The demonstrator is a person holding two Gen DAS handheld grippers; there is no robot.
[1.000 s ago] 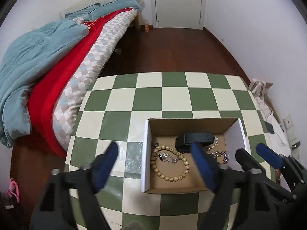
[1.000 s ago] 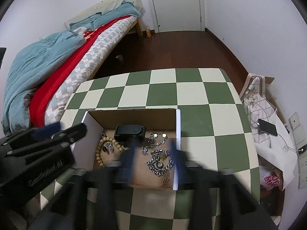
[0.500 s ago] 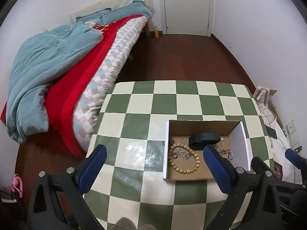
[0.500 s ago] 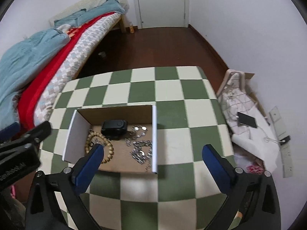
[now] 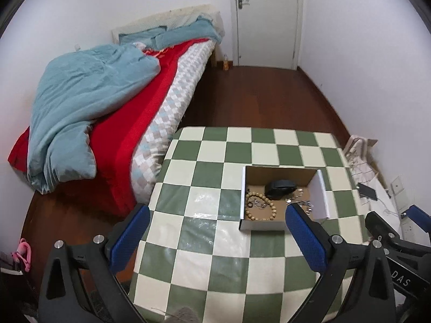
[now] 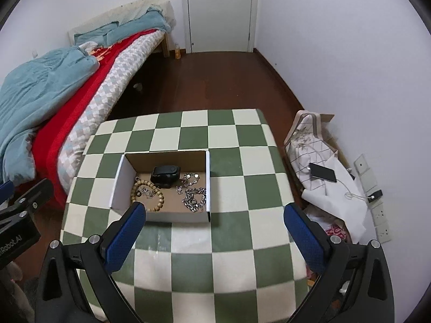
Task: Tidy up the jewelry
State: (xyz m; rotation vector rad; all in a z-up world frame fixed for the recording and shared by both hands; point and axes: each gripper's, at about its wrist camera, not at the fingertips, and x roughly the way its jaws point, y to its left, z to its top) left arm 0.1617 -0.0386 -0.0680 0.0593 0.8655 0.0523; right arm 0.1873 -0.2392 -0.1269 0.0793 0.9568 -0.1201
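Observation:
An open cardboard box (image 6: 122, 181) (image 5: 319, 196) stands on the green-and-white checkered table (image 6: 231, 231) (image 5: 204, 215). In it lie a wooden bead bracelet (image 6: 159, 196) (image 5: 270, 208), a black watch-like band (image 6: 164, 176) (image 5: 278, 188) and silver chains (image 6: 194, 195) (image 5: 299, 200). My left gripper (image 5: 216, 235) is open and empty, high above the table's near left part. My right gripper (image 6: 215, 232) is open and empty, high above the table in front of the box.
A bed (image 5: 113, 99) with a blue quilt and red blanket stands left of the table. A phone (image 6: 322, 172) on a cable lies on bags and paper on the floor at the right, by the wall. A closed door (image 6: 219, 13) is at the far end.
Both grippers have risen and pulled back from the box, which now looks smaller and farther away. Both stay open and empty.

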